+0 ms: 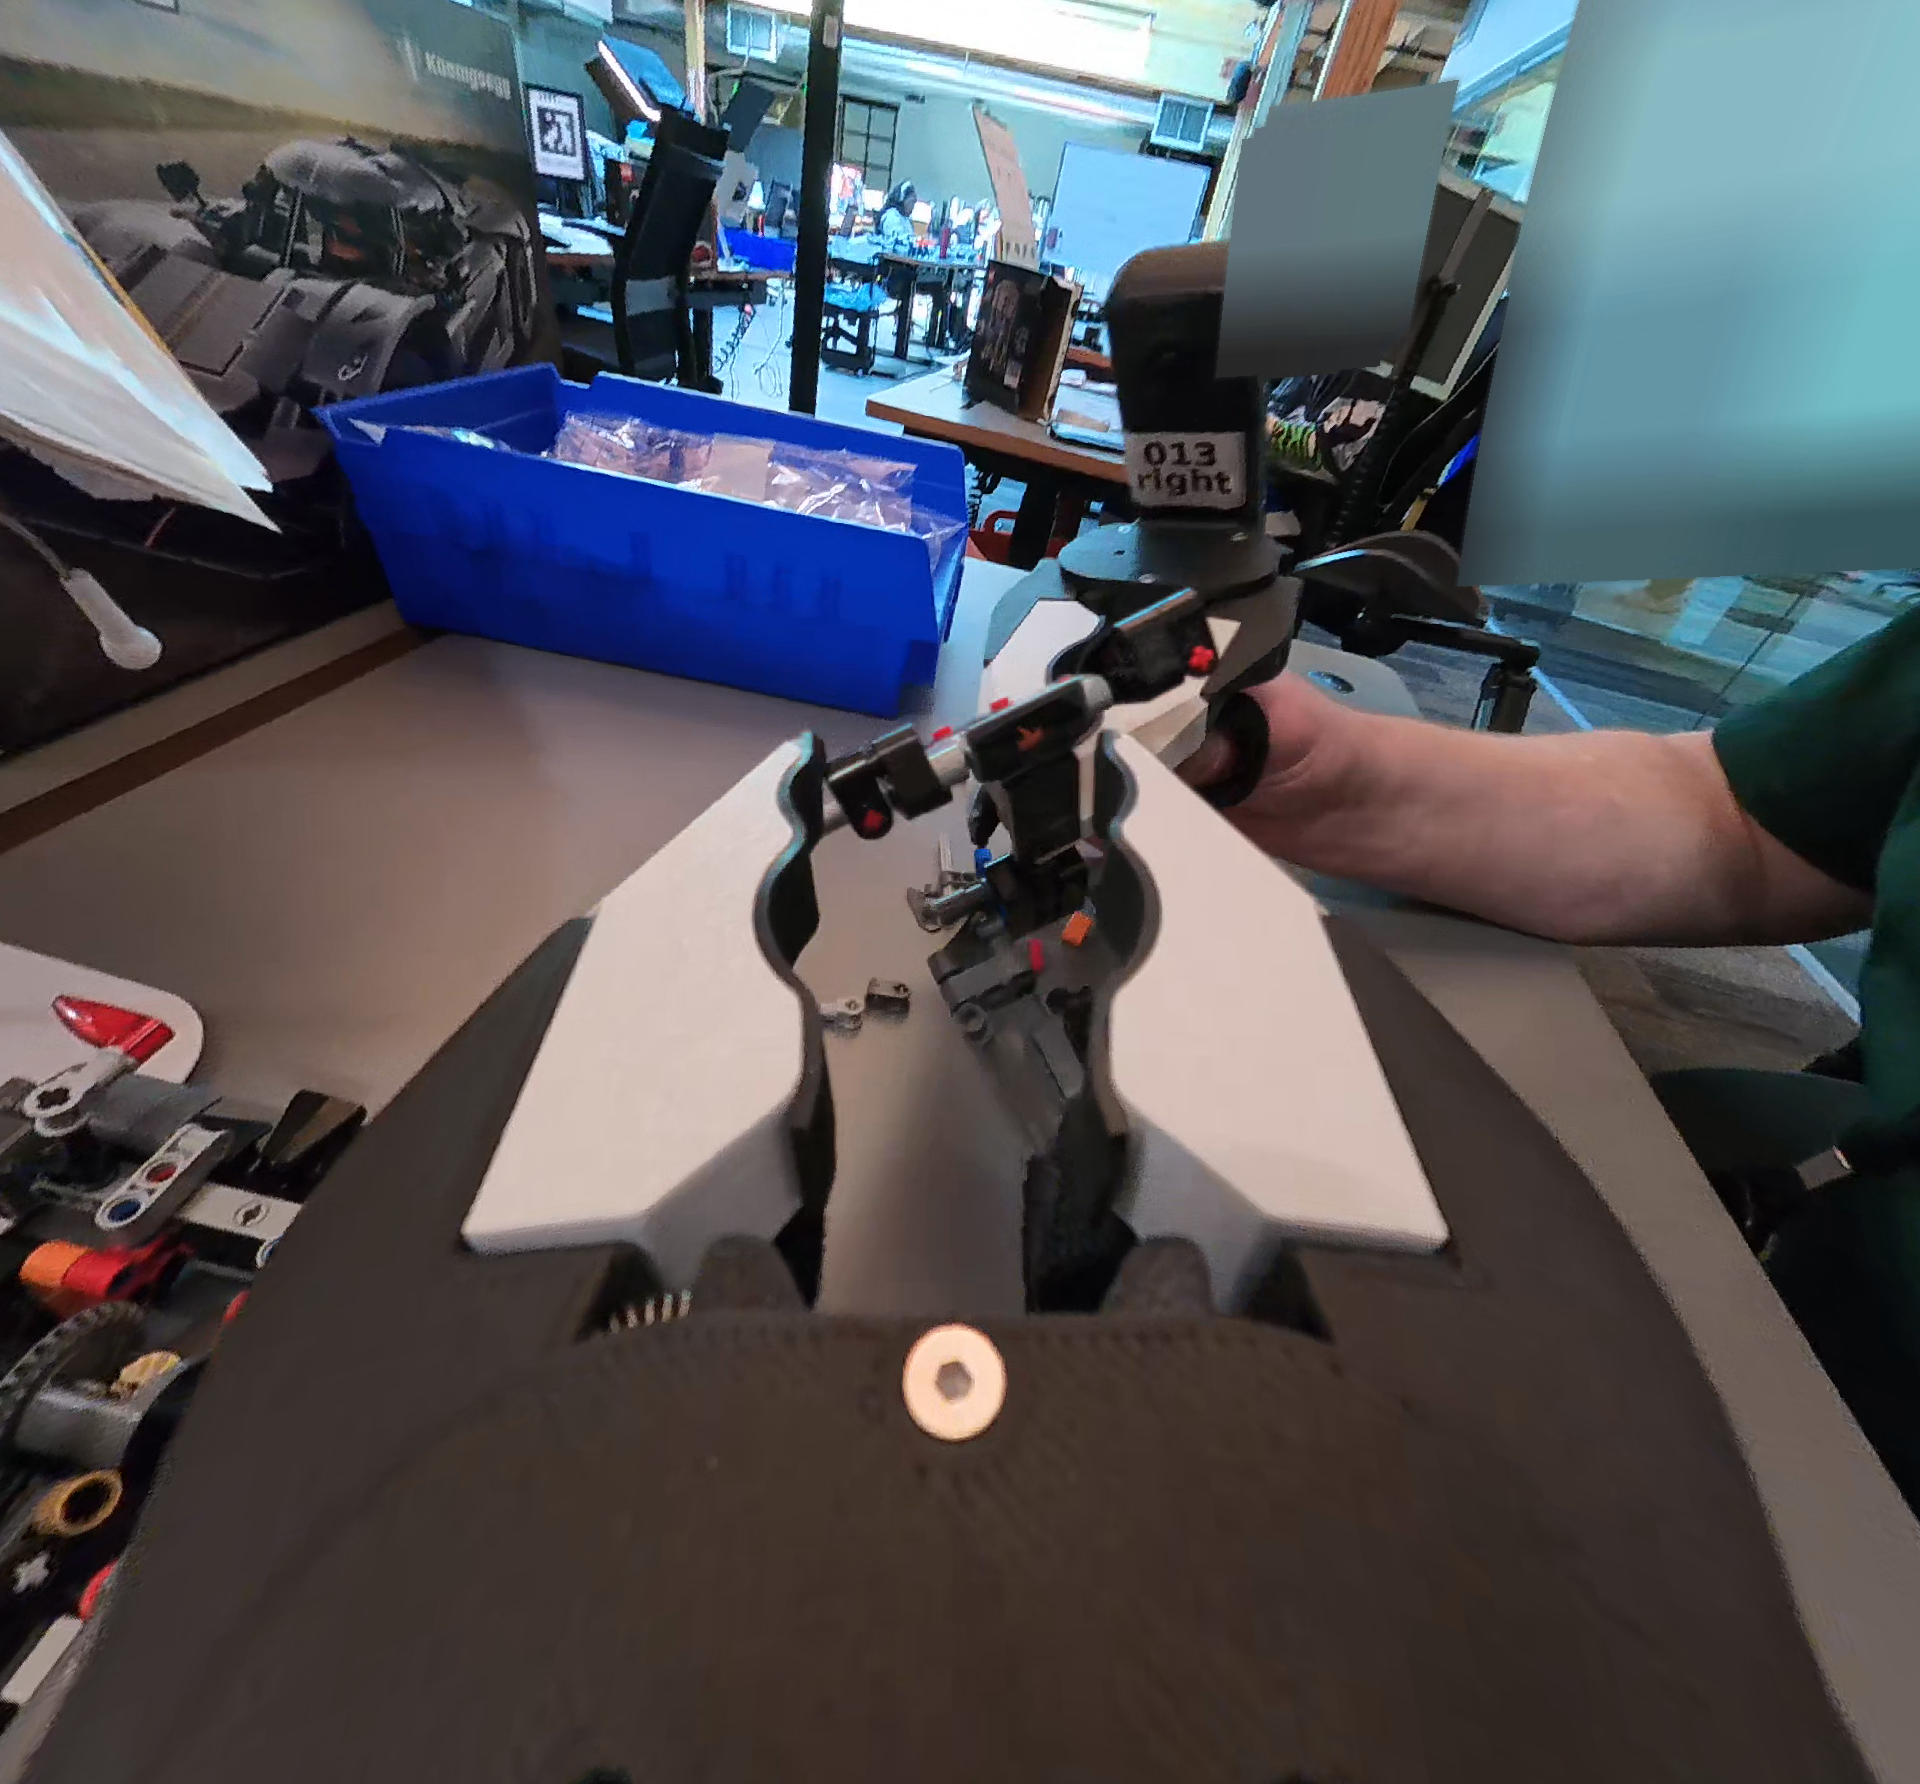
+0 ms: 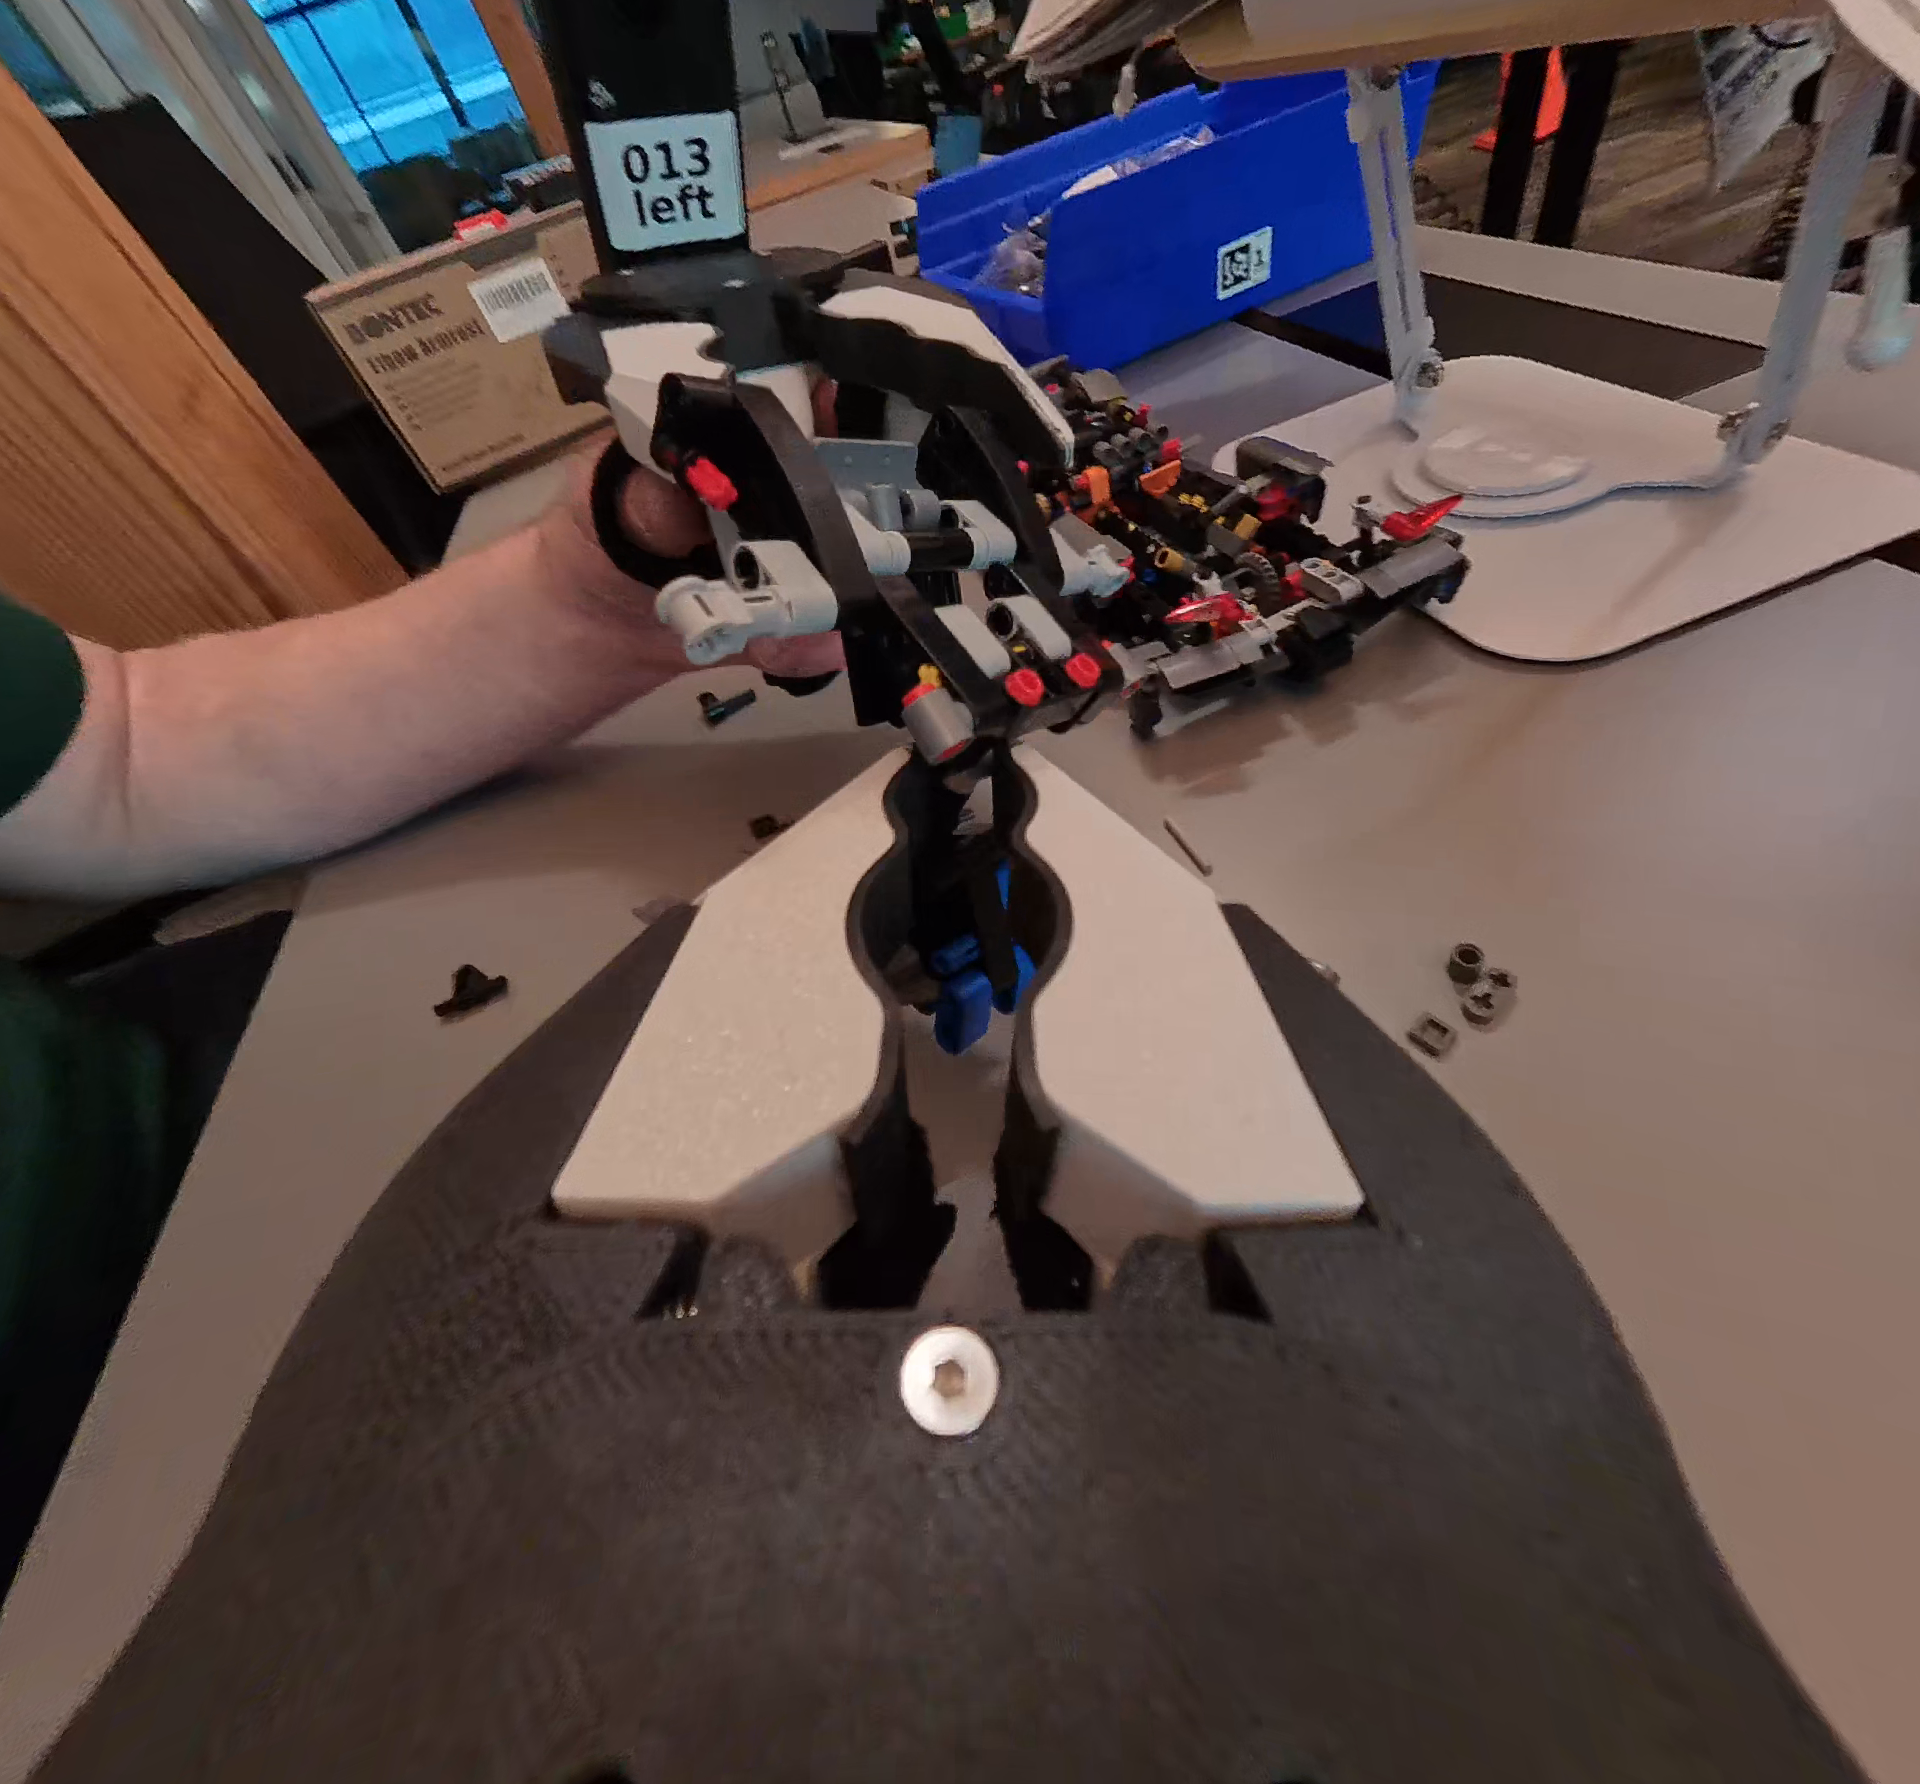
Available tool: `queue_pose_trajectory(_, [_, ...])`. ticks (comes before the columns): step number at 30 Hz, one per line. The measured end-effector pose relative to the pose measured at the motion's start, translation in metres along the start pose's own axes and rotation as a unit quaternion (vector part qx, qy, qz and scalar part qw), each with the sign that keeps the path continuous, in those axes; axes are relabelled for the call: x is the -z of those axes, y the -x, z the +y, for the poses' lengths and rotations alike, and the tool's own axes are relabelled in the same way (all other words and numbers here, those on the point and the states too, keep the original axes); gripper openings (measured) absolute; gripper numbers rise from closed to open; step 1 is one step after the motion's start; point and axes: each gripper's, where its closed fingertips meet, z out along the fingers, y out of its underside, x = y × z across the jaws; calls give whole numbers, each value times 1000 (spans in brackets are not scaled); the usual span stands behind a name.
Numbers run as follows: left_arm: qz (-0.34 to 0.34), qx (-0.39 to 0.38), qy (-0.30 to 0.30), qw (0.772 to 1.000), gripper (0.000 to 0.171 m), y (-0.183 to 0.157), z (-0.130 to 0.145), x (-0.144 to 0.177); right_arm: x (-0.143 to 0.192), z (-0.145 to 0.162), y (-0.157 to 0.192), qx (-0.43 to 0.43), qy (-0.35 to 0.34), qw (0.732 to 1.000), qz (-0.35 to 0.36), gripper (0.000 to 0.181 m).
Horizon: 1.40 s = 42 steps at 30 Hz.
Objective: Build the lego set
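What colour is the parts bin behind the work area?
Solid blue bin, with clear plastic bags inside; it shows best in the left wrist view.

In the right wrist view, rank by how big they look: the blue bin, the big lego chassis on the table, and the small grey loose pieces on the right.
1. blue bin
2. lego chassis, close second
3. grey loose pieces, smallest though nearest the camera

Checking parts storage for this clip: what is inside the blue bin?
The blue bin holds clear plastic bags, crumpled and piled near its rim. What the bags contain, and anything beneath them, is hidden by the wall and glare.
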Motion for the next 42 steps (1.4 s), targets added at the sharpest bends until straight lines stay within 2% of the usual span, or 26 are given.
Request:
queue_pose_trajectory(6, [-24,21,54,998,63,7,21,-7,3,0,-10,25,6,999,45,8])
queue_pose_trajectory(9, [-25,57,84,994,68,11,33,-9,6,-6,-10,47,-2,997,59,8])
queue_pose_trajectory(16, [-16,62,77,995,69,0,34,-26,1,0,-9,73,22,994,72,8])
queue_pose_trajectory(23, [-24,96,19,995,70,1,23,-33,2,-1,-9,76,22,994,81,8])
queue_pose_trajectory(30, [-12,141,-29,989,63,6,16,-29,6,-7,-14,25,-10,997,73,8])
queue_pose_trajectory(35, [7,162,-55,985,47,5,10,-25,8,-13,-10,14,-30,998,57,8])
queue_pose_trajectory(38, [16,168,-62,984,42,5,9,-23,8,-14,-10,1,-38,998,49,8])
queue_pose_trajectory(42, [27,158,-55,985,28,-1,10,-26,9,-15,-9,-31,-52,998,27,8])
